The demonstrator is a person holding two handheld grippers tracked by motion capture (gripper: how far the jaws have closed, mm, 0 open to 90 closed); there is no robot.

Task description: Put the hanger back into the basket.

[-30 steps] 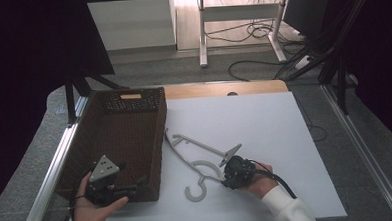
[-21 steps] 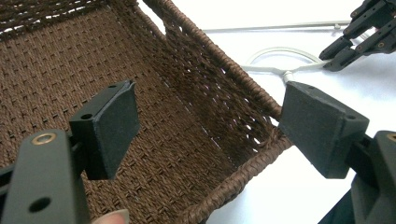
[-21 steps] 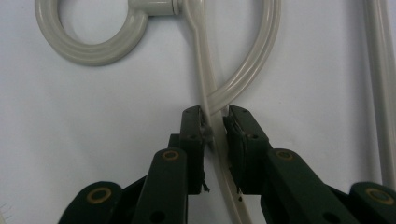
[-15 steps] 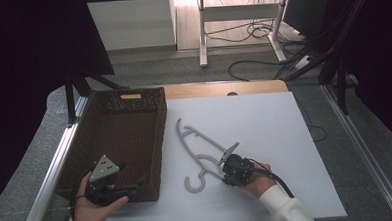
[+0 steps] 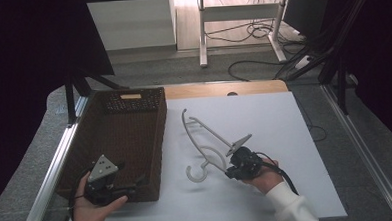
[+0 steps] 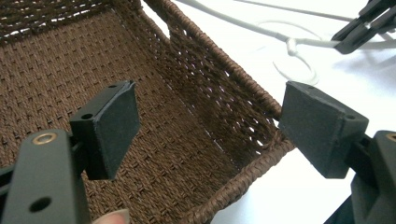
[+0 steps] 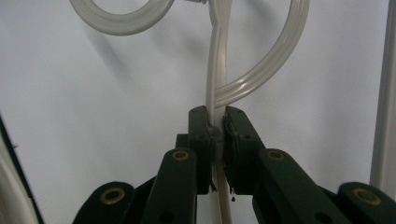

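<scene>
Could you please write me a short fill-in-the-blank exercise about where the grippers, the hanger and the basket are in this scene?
1. The right gripper is shut on the white ____.
2. The left gripper, jaws open, straddles the basket's ____.
3. The hanger lies on the ____ table.

Missing words: hanger; wall; white

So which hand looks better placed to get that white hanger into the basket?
The right. Its gripper is shut on the hanger, beside the basket. The left gripper is open at the basket's near corner, holding nothing.
</scene>
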